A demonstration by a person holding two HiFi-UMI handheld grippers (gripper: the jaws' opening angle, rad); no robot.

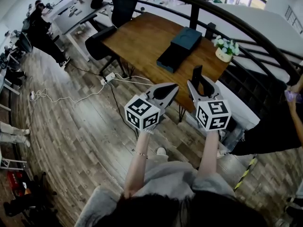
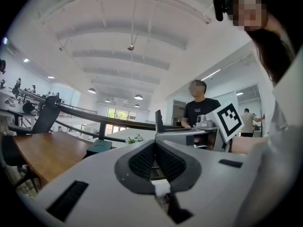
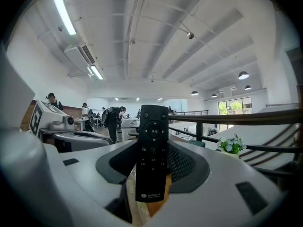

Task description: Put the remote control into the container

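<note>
Right gripper view: the remote control [image 3: 152, 150] stands upright, button face to the camera, clamped between the jaws of the right gripper [image 1: 200, 86]; the head view shows only its dark back, at centre right of the frame. Left gripper view: the jaws of the left gripper [image 2: 155, 151] are pressed together with nothing between them. Head view: both forearms reach forward side by side, grippers level at mid-frame by the near edge of the wooden table [image 1: 142, 39]; the dark teal container [image 1: 186, 38] lies on it at upper centre, apart from the remote control.
</note>
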